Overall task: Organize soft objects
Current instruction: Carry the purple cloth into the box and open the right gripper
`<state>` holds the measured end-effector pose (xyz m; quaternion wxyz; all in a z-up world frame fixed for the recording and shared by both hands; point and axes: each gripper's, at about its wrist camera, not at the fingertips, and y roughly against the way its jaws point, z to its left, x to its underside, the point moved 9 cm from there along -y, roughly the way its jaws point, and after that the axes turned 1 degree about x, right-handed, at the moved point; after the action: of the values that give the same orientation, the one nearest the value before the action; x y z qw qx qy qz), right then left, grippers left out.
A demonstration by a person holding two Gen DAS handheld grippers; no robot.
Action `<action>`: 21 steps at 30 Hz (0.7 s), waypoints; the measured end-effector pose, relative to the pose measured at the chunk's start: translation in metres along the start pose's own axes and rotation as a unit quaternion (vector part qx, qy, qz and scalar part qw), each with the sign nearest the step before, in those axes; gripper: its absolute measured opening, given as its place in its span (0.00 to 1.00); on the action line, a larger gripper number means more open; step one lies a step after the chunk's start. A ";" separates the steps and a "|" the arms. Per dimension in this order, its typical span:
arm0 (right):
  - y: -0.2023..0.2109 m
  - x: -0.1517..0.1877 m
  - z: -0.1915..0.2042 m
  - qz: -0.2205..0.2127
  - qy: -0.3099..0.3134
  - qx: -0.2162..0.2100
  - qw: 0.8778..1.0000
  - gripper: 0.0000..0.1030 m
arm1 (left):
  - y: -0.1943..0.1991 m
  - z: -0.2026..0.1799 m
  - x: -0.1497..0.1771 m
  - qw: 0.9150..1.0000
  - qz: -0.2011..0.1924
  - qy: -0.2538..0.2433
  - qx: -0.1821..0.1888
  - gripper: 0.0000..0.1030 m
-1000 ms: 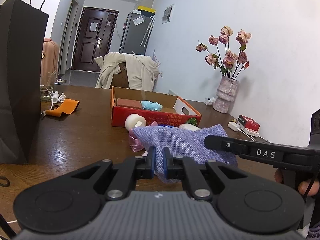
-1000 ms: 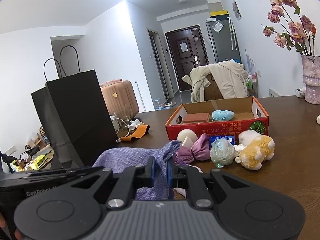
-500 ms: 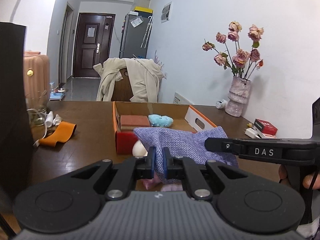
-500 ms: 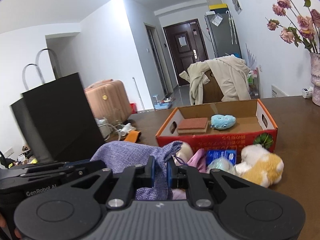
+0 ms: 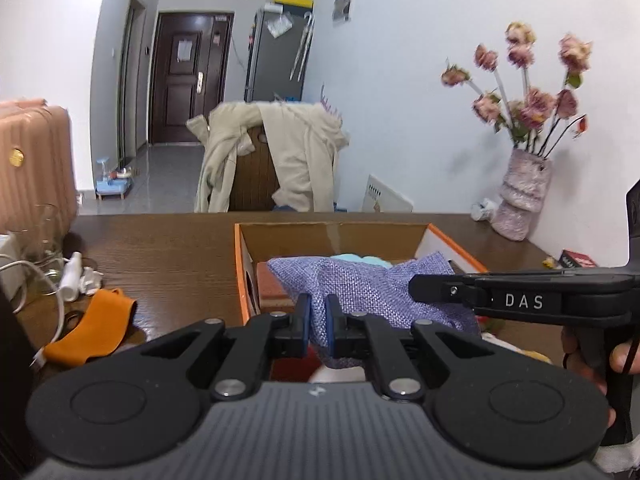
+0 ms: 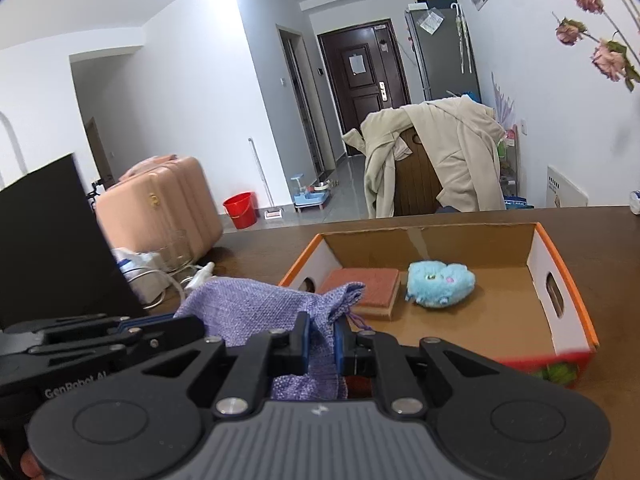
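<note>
Purple cloth bag (image 5: 368,292) is held in the air between the two grippers, stretched over the near end of the cardboard box (image 6: 568,292). One edge of the bag is clamped by the left gripper (image 5: 318,318), whose jaws are closed tight on the weave. The other edge, by the gathered mouth with its drawstring, is pinched in the same way by the right gripper (image 6: 322,338), its jaws clenched on the fabric. In the left wrist view the right gripper is seen from the side, marked DAS, with fingers of the person's hand (image 5: 596,360) wrapped around its handle.

Just past the bag, inside the box, a reddish-brown pad (image 6: 366,286) is laid flat on the floor of the box, and a blue plush toy (image 6: 438,284) is set just beside it, to its right. The box is rested on a dark wooden table (image 5: 160,256).

To the left on the table, an orange strap (image 5: 92,334) is seen near a white cable and small white things, with a black paper bag (image 6: 52,248) standing closer to the camera. At the right edge of the table, by the wall, a vase (image 5: 520,200) with pink roses is placed. Beyond the table a beige coat (image 6: 440,152) is draped over a chair, and a pink suitcase (image 6: 168,204) is stood on the floor.
</note>
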<state>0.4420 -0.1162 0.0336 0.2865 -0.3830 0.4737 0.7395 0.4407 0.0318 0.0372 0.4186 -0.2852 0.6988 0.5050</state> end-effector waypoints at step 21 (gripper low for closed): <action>-0.135 0.022 -0.048 0.112 -0.003 0.058 0.992 0.48 | -0.087 0.032 0.012 0.999 0.048 -0.010 -0.016 0.40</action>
<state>0.5499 -0.1068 -0.0620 0.2246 -0.3081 0.5549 0.7394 0.5160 0.0339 -0.0184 0.3956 -0.2530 0.6994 0.5388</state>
